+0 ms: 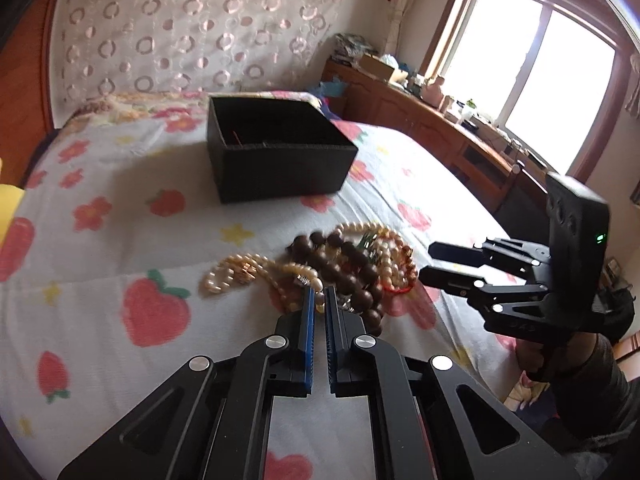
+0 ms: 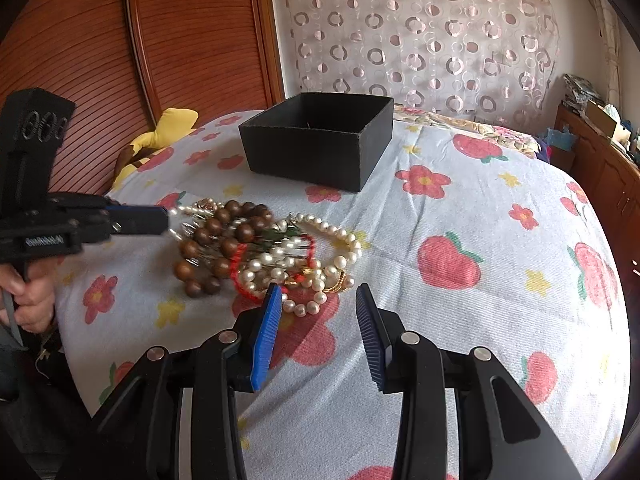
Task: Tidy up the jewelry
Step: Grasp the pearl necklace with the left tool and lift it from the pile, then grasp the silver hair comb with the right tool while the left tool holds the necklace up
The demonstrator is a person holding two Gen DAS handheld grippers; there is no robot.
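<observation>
A tangled jewelry pile lies on the bed: brown wooden beads (image 1: 354, 266) (image 2: 224, 232), cream pearl strands (image 1: 232, 276) (image 2: 320, 264) and a red cord (image 2: 240, 258). Behind it stands an open black box (image 1: 280, 172) (image 2: 312, 156). My left gripper (image 1: 319, 294) (image 2: 167, 216) is at the pile's near edge, its jaws shut on a pearl strand that trails from the tips. My right gripper (image 2: 318, 292) (image 1: 427, 262) hovers open just short of the pile's other side, with nothing between its blue pads (image 2: 266, 328).
The bed wears a white sheet (image 2: 460, 320) printed with strawberries and flowers. A yellow plush toy (image 2: 176, 120) leans on the wooden headboard (image 2: 180, 40). A cluttered wooden cabinet (image 1: 440, 132) runs along the window side. A person's hand (image 2: 32, 300) holds the left gripper.
</observation>
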